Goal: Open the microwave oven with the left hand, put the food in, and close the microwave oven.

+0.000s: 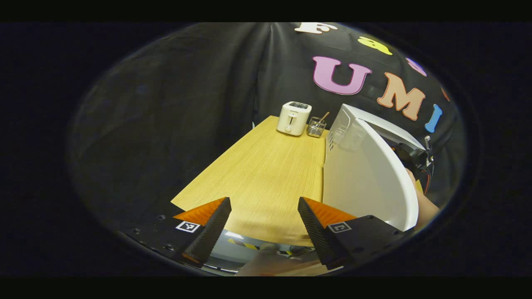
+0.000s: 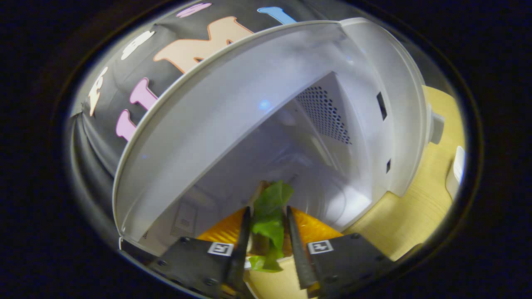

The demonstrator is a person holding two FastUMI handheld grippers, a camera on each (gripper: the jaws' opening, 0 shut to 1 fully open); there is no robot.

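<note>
Left gripper view: the left gripper [image 1: 264, 226] hangs above the near edge of the table [image 1: 266, 174], fingers spread wide with nothing between them. The microwave [image 1: 353, 128] stands at the right of the table, its door [image 1: 370, 178] swung open. A toaster [image 1: 294, 118] and a small wire basket [image 1: 316, 127] sit at the far end.

Right gripper view: the right gripper [image 2: 268, 232] is clamped on the food [image 2: 270, 216], a sandwich with green lettuce, both fingers pressing its sides. The food is held at the mouth of the microwave cavity [image 2: 299, 158], the door [image 2: 199, 137] open to the left
</note>
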